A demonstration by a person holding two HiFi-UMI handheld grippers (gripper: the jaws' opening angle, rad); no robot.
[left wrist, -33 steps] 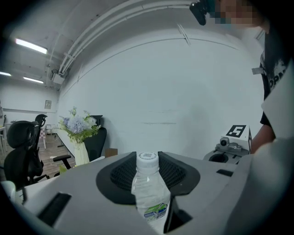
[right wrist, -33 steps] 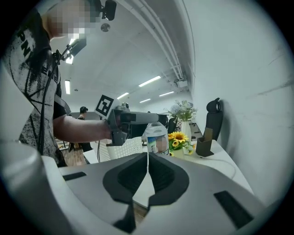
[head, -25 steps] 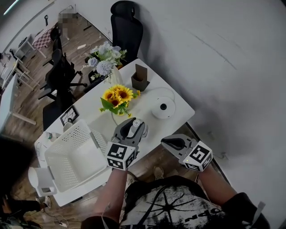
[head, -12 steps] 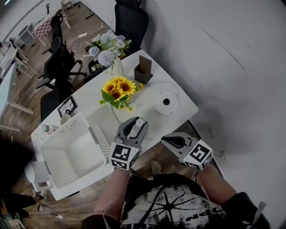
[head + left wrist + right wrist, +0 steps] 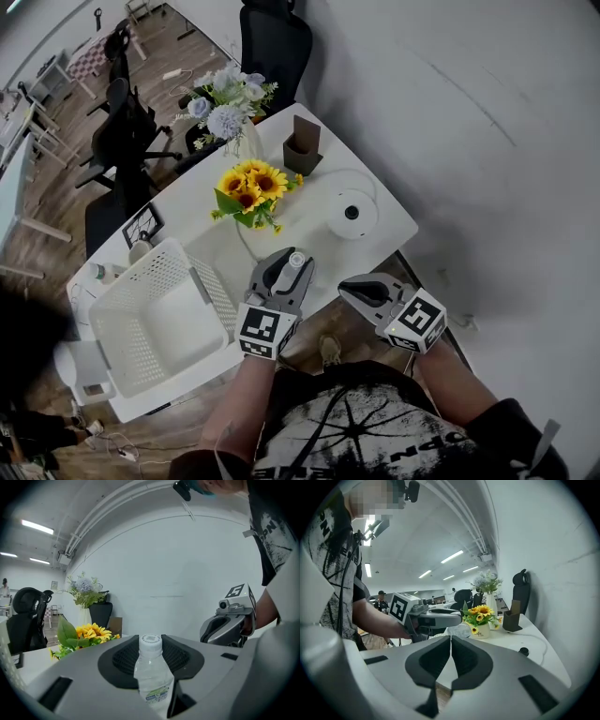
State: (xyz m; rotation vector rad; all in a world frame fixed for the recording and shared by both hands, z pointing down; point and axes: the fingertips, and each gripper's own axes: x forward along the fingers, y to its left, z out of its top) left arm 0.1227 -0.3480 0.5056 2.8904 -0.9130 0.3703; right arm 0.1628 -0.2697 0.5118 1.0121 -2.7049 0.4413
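At the far left of the head view a white basket (image 5: 155,319) with holes in its walls stands on the white surface (image 5: 394,225), close to the front edge. Just beside its right wall is the left hand-held gripper (image 5: 281,272). Its jaws are closed on a small clear water bottle (image 5: 153,679) with a white cap. The bottle stands upright between the dark pads, and the cap comes a little above them. The bottle is over the front part of the surface, between the basket and a round white device (image 5: 353,214). I cannot tell if its bottom touches the surface.

Behind the bottle, near the middle of the surface, there is a bunch of sunflowers (image 5: 248,192) in a small pot. Further back stand a vase of pale blue and white flowers (image 5: 225,105) and a brown holder (image 5: 302,150), near a black chair (image 5: 272,42). A thin cable lies in a curve beside the round white device.

To the right, the right hand-held gripper (image 5: 450,641) is off the front edge of the surface, over the wooden floor (image 5: 319,337). Its jaws are pressed together with only a thin line between them, and nothing is in them. It is near the left hand-held gripper, but the two are apart. Its jaws point toward the surface.
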